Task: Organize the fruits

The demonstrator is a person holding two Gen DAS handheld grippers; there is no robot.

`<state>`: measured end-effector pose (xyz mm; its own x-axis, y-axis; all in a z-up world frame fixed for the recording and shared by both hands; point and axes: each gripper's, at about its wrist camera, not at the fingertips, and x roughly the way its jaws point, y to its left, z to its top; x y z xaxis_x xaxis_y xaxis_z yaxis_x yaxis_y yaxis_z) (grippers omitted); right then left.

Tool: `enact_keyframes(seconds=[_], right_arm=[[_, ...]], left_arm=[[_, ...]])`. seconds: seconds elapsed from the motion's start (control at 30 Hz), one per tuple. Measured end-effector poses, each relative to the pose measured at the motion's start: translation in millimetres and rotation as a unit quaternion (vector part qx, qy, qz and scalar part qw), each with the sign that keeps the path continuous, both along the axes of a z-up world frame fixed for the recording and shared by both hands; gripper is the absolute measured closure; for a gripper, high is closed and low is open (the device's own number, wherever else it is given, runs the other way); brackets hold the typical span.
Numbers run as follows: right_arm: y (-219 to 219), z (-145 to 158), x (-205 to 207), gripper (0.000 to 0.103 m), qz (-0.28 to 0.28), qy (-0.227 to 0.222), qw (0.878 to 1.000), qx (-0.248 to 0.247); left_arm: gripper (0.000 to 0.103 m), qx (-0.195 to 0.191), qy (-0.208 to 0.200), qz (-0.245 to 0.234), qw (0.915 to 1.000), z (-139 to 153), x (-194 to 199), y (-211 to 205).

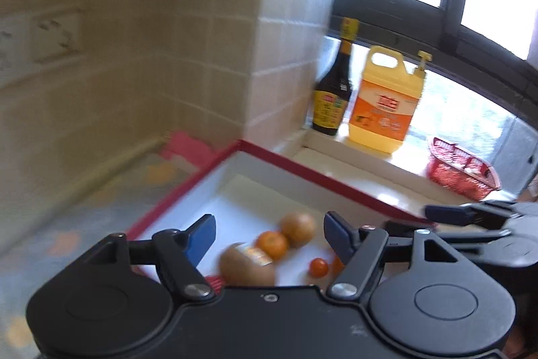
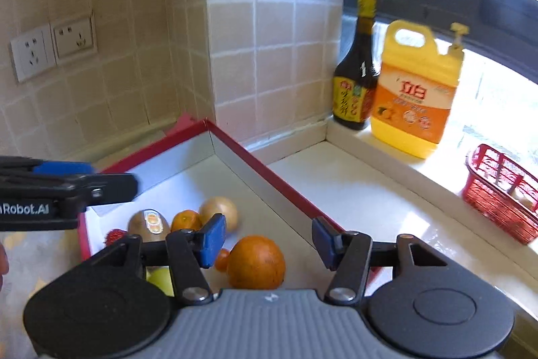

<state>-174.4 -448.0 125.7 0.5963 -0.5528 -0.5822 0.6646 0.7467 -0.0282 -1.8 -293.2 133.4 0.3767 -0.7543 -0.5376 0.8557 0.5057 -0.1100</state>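
A red-rimmed white box [image 1: 336,182] [image 2: 269,172] on the counter holds fruit. In the left wrist view I see a stickered kiwi [image 1: 247,264], a small orange [image 1: 272,244], a brown round fruit [image 1: 298,229] and a cherry tomato [image 1: 318,267]. In the right wrist view a large orange [image 2: 256,262] lies nearest, with the kiwi [image 2: 148,225], small orange [image 2: 185,220], brown fruit [image 2: 218,211], a tomato [image 2: 222,259], a red fruit [image 2: 113,236] and a yellow-green fruit [image 2: 161,280]. My left gripper [image 1: 269,236] is open and empty above the box. My right gripper [image 2: 268,241] is open and empty above the large orange.
A dark sauce bottle [image 1: 333,90] [image 2: 358,79] and a yellow detergent jug [image 1: 386,103] [image 2: 415,93] stand on the window sill. A red plastic basket [image 1: 460,170] [image 2: 501,190] sits at the right. A tiled pillar [image 2: 269,39] rises behind the box. Wall sockets [image 2: 50,46] are at the left.
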Motion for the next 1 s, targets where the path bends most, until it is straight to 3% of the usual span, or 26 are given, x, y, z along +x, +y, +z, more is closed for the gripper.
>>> enact_keyframes(seconds=[0.13, 0.27, 0.37, 0.53, 0.7, 1.0], right_arm=[[27, 19, -2, 0.042, 0.018, -0.017, 1.000, 0.000], [56, 24, 10, 0.039, 0.036, -0.009, 0.999, 0.014], [78, 21, 17, 0.039, 0.049, -0.003, 0.998, 0.029], [121, 15, 20, 0.035, 0.059, 0.016, 0.998, 0.027], [150, 2, 10, 0.033, 0.034, 0.027, 0.999, 0.023], [173, -6, -2, 0.031, 0.015, 0.047, 0.999, 0.021]], left_arm=[[0.018, 0.013, -0.021, 0.051, 0.9984, 17, -9, 35], [0.018, 0.045, -0.046, 0.126, 0.9899, 28, -20, 69], [0.018, 0.065, -0.039, 0.162, 0.9838, 28, -27, 92], [0.018, 0.080, -0.034, 0.180, 0.9799, 12, -45, 125], [0.018, 0.102, -0.024, 0.197, 0.9748, -11, -57, 148], [0.018, 0.103, -0.005, 0.191, 0.9762, -20, -69, 171]])
